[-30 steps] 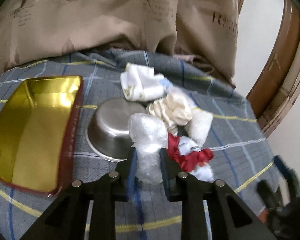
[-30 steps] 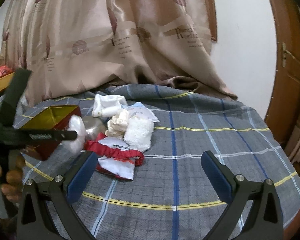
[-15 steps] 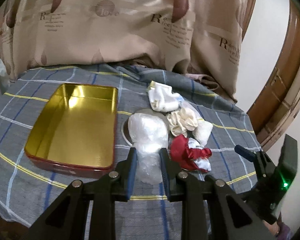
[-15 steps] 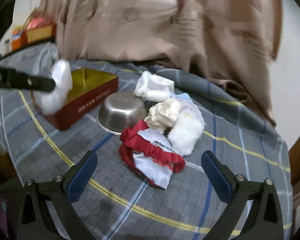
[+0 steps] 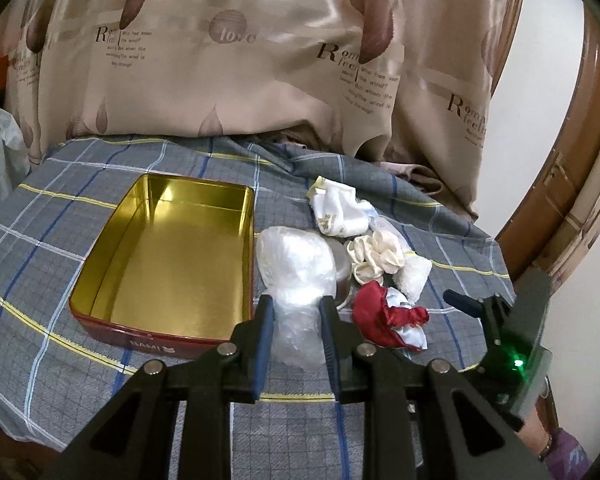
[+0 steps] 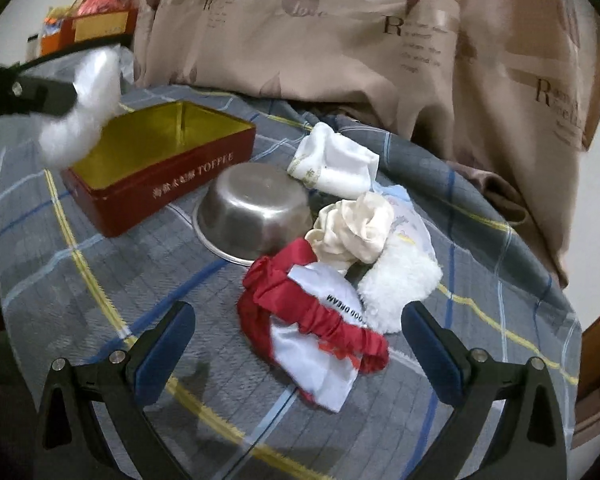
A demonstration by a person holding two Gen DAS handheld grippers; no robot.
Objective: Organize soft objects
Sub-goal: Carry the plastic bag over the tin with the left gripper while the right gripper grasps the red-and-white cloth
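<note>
My left gripper [image 5: 294,308] is shut on a crumpled clear plastic bag [image 5: 296,268] and holds it in the air, by the near right corner of the open red tin with a gold inside [image 5: 172,256]. The bag [image 6: 80,100] and tin [image 6: 172,160] also show in the right wrist view. My right gripper [image 6: 296,336] is open and empty, low over a red scrunchie on white cloth [image 6: 312,312]. Beside that lie a cream scrunchie [image 6: 356,228], a white fluffy pad [image 6: 400,284] and a folded white cloth [image 6: 332,164].
An upturned steel bowl [image 6: 256,212] sits between the tin and the soft pile. All rest on a grey plaid cloth [image 5: 60,216] over a round table. A beige curtain [image 5: 260,60] hangs behind. A wooden door frame [image 5: 572,160] stands at the right.
My left gripper has lifted and pulled back with the plastic bag, toward the tin. My right gripper has swung left and down, closer to the red scrunchie.
</note>
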